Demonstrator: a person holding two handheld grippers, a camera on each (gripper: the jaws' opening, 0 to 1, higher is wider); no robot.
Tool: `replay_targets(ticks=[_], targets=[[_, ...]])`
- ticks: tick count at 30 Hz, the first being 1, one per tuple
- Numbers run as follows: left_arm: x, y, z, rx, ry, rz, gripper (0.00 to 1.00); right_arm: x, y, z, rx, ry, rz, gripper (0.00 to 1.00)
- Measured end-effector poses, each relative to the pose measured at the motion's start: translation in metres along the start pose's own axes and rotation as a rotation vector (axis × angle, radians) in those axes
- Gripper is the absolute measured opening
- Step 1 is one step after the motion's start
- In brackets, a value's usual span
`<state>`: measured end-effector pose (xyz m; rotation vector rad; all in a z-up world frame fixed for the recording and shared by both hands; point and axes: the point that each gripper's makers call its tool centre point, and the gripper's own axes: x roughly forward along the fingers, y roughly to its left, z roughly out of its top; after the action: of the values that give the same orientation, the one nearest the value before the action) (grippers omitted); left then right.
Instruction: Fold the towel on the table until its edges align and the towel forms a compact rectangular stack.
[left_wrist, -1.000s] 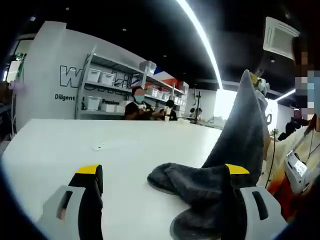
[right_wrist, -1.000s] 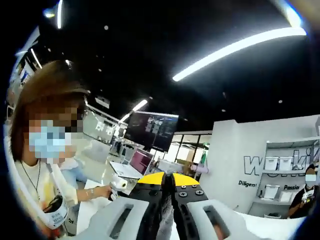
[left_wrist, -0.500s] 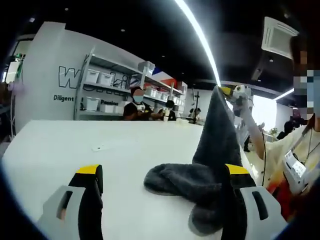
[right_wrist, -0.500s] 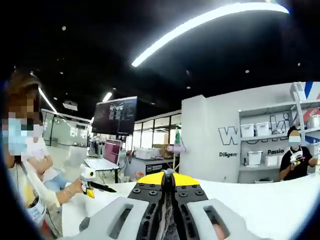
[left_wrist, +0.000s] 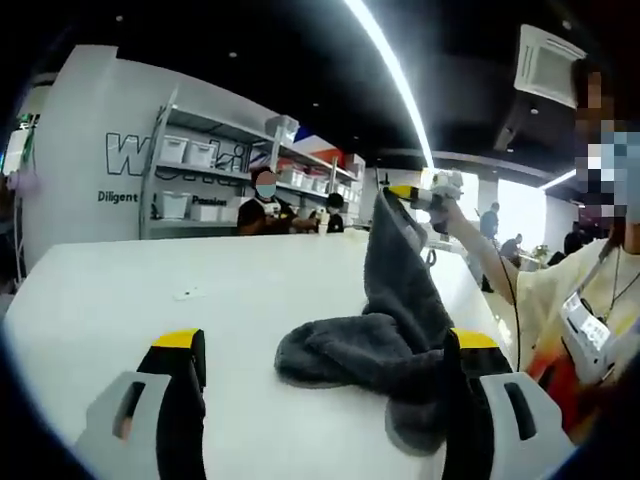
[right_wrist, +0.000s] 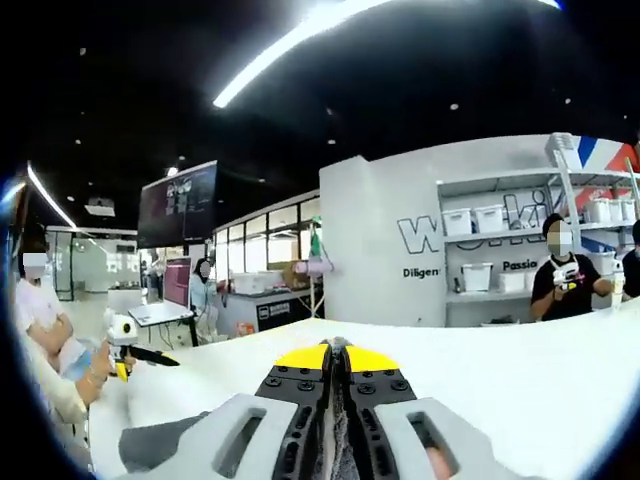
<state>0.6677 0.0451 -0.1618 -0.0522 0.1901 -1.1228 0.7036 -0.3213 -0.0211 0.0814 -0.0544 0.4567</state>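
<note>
White table (left_wrist: 150, 300), towel (left_wrist: 390, 330) corner lowered, right tool (right_wrist: 337, 352) clamped

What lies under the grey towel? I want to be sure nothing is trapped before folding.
Around the towel only bare white table shows. The right gripper lifts one corner; the bunched rest hides the tabletop beneath, so anything there can't be seen.

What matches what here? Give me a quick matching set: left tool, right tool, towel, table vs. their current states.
Things:
1. left tool
2. right tool
3. towel
4. table

States:
A. white, flat, carrying the heap
B. shut on grey cloth, raised
C. open, low over the tabletop
D. dark grey, one corner lifted, the rest bunched

Pairs: 1-C, 2-B, 3-D, 4-A
</note>
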Motion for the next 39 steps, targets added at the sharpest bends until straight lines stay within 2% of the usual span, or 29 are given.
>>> replay_targets(ticks=[6,10,19,22,25,29,32,37,39], targets=[[0.0,0.0,-0.001,-0.002,0.002,-0.001,0.97,0.012,-0.017,-0.019,0.019,0.023,-0.051,0.01],[-0.001,0.0,0.0,-0.001,0.004,-0.002,0.97,0.021,-0.044,-0.034,0.0,0.058,-0.119,0.01],[0.001,0.001,-0.005,-0.004,0.02,0.004,0.97,0.037,-0.075,-0.079,-0.017,0.141,-0.209,0.01],[0.002,0.002,-0.005,-0.008,0.02,0.007,0.97,0.041,-0.097,-0.094,-0.048,0.187,-0.268,0.01],[0.002,0.002,-0.006,-0.01,0.024,0.007,0.97,0.045,-0.108,-0.11,-0.062,0.224,-0.292,0.01],[0.002,0.001,-0.006,-0.009,0.027,0.002,0.97,0.048,-0.113,-0.135,-0.069,0.277,-0.313,0.01],[0.002,0.001,-0.007,-0.011,0.03,0.005,0.97,0.048,-0.122,-0.155,-0.085,0.357,-0.339,0.01],[0.003,0.002,-0.008,-0.015,0.034,0.005,0.97,0.05,-0.131,-0.183,-0.074,0.439,-0.373,0.02],[0.004,0.002,-0.008,-0.016,0.035,0.009,0.96,0.051,-0.127,-0.196,-0.074,0.466,-0.374,0.02]])
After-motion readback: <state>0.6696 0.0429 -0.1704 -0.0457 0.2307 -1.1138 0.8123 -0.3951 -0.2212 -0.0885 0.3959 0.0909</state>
